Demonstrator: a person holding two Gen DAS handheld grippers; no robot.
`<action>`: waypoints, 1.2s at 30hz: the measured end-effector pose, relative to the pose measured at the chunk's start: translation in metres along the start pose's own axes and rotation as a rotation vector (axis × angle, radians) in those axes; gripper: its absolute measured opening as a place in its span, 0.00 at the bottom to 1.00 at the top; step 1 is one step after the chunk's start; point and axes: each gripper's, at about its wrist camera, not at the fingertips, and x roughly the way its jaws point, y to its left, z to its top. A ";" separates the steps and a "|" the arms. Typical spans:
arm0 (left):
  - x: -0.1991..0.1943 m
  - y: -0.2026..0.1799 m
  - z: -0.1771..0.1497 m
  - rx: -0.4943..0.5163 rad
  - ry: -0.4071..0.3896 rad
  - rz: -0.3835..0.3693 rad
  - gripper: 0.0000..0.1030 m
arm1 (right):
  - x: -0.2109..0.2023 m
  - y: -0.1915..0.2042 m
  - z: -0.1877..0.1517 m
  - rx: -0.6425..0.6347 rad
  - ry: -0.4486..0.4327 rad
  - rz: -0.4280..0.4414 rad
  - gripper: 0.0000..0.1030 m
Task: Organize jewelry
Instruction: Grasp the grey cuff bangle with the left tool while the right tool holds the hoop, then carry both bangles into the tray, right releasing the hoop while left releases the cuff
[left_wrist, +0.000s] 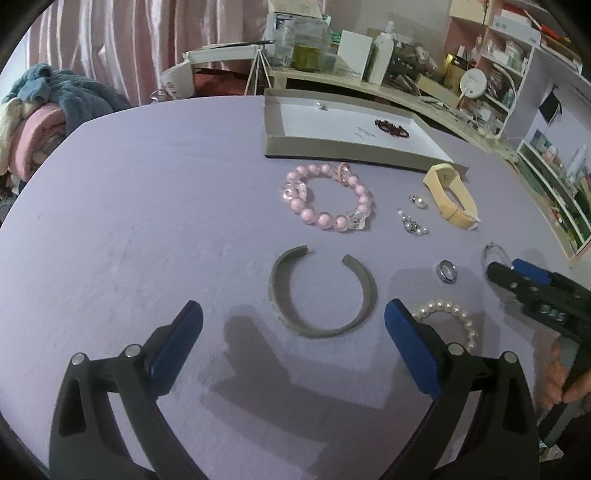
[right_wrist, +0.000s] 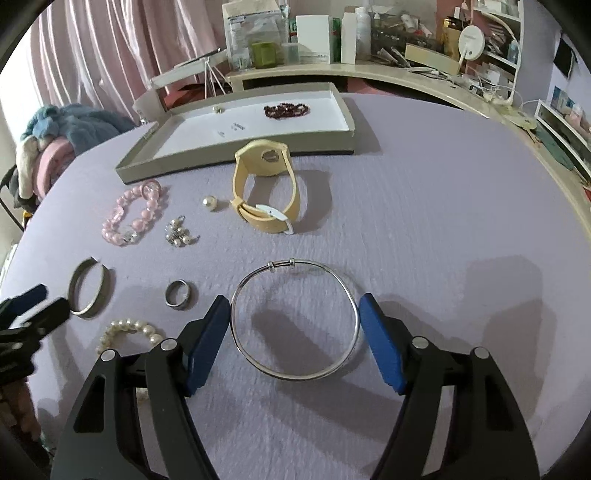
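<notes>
Item: silver bangle (right_wrist: 295, 321), thin wire hoop, sliding clasp on its far side. Location: near-right part of the table (right_wrist: 443, 221), lying flat, well short of the tray (right_wrist: 236, 153) at the far edge.

Right gripper (right_wrist: 293, 341): straddles the bangle. Both blue pads sit at the hoop's left and right rims, touching or all but touching; the hoop looks slightly squeezed across, so judged gripping the bangle, not yet lifted. The hoop lies straight ahead, centred between the fingers, with the squeeze line running across its width.

Left gripper (left_wrist: 293, 328): jaws wide apart, holding nothing. Grey cuff (left_wrist: 323, 291) lies just ahead of it, gap facing the tray; no contact. Judged the left hand's likely next pick.

Other stock on the table:
- pink bead bracelet (left_wrist: 328, 197), just before the tray's near wall
- yellow watch (right_wrist: 264, 188), standing on its strap, near the tray
- pearl bracelet (left_wrist: 448, 317), beside the left gripper's right finger
- ring (left_wrist: 447, 273); pearl earrings (left_wrist: 413, 221)

In the tray: dark red bracelet (right_wrist: 286, 109) and a small stud (right_wrist: 218, 109).

View notes: the right view alone shows pads against the hoop. The left view shows only a sliver of the bangle behind the right gripper's tip, but gives the cuff's gap and alignment clearly.
</notes>
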 end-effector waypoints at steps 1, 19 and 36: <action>0.003 -0.002 0.001 0.006 0.005 0.000 0.96 | -0.001 -0.001 0.001 0.005 -0.003 0.002 0.71; 0.023 -0.017 0.011 0.086 0.015 0.029 0.65 | -0.010 -0.006 0.002 0.040 -0.016 0.023 0.71; -0.027 0.017 0.035 -0.031 -0.124 0.018 0.65 | -0.023 0.009 0.007 0.023 -0.059 0.063 0.71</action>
